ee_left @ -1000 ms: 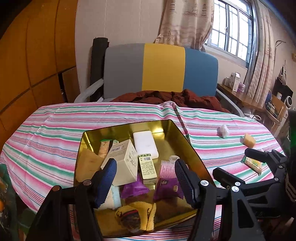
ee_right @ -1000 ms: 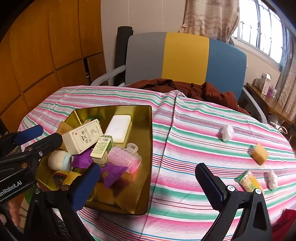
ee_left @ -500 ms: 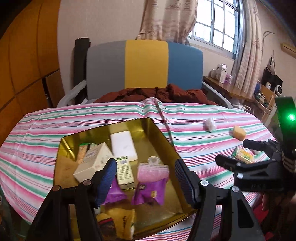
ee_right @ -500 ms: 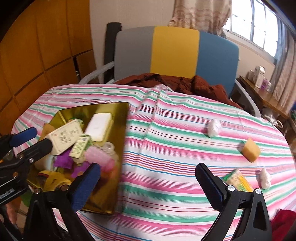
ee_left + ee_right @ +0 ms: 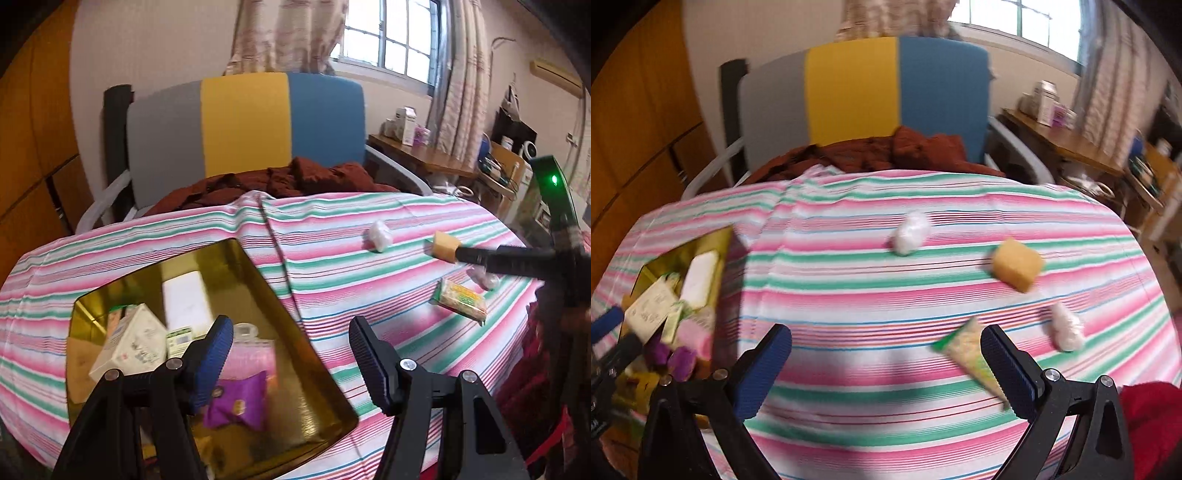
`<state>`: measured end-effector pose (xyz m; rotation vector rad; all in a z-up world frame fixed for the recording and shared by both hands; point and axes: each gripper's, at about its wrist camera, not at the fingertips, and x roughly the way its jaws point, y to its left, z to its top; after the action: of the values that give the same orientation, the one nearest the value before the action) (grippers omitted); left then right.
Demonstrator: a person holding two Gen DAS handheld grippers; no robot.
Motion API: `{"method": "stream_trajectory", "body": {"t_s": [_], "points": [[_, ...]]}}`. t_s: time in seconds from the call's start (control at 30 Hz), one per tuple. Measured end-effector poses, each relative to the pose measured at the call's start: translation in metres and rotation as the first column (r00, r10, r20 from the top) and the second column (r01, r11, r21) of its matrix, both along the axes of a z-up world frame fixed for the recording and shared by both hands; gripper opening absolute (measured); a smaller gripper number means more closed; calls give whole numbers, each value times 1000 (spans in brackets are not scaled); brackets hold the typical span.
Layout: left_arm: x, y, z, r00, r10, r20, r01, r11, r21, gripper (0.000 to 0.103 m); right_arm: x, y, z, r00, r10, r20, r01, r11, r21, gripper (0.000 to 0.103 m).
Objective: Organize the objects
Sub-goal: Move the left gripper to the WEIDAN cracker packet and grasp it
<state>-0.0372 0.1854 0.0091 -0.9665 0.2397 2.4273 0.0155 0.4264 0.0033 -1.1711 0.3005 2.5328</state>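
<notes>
Left gripper (image 5: pixel 290 354) open and empty over gold tray (image 5: pixel 295 354), right gripper (image 5: pixel 886 363) open and empty above striped tablecloth (image 5: pixel 849 295), green packet (image 5: pixel 967 354) at its three o'clock

Both our grippers are angled down toward the table right now. Our left gripper (image 5: pixel 290 350) sits near the front edge on the left side, jaws parted, nothing pinched between the blue pads (image 5: pixel 212 360). Our right gripper (image 5: pixel 886 365) is off to the right of it, jaws spread wide as well, pads (image 5: pixel 1008 363) clear of everything, nothing gripped. From the left camera we can see the right gripper's black fingers poking in from the right side, well apart from the left one, with a blurry bit of our hand (image 5: pixel 570 317) behind them.
</notes>
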Motion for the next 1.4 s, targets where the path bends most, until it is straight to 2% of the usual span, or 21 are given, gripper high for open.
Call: {"method": "stream_trajectory", "body": {"t_s": [0.17,0.33,0.43,0.47,0.6,0.67,0.77,0.83,0.87,0.97,1.07,1.17,1.27,1.4], "points": [[0,26,-5,999,-49,12,49,999,-18,66,13,54,3,992,-128,-23,126,991,-53,103],[-1,58,-14,994,-104,46,105,994,-33,66,30,112,-6,962,-270,-37,264,958,-115,103],[-4,79,-21,986,-143,82,146,989,-31,66,43,145,-18,929,-368,-42,351,912,-213,103],[-5,87,-25,982,-160,97,163,986,-31,66,51,158,-23,910,-410,-59,379,883,-277,103],[-9,114,-37,968,-195,160,201,979,-21,66,70,182,-37,851,-519,-83,446,798,-406,103],[-13,129,-46,952,-217,215,222,975,0,65,76,183,-33,835,-537,-124,447,791,-419,103],[-17,153,-58,917,-256,306,251,966,58,65,77,180,-31,835,-530,-150,425,793,-436,103],[-18,171,-66,894,-285,347,277,958,74,63,79,179,-30,834,-528,-161,418,795,-441,103],[-18,178,-68,886,-289,362,281,957,77,57,79,180,-30,833,-528,-166,414,793,-447,103],[-18,210,-79,846,-321,426,309,946,98,56,83,182,-31,825,-535,-182,404,783,-472,103],[-18,234,-87,817,-344,462,328,937,117,56,86,184,-32,818,-538,-201,389,776,-496,103],[-25,258,-100,763,-345,547,304,938,168,57,85,185,-32,821,-531,-207,372,774,-512,103],[-30,274,-106,752,-324,574,280,945,167,58,86,184,-32,827,-520,-214,355,778,-518,103],[-37,295,-113,763,-277,584,251,960,127,58,87,184,-32,826,-516,-228,338,777,-532,103]]}}
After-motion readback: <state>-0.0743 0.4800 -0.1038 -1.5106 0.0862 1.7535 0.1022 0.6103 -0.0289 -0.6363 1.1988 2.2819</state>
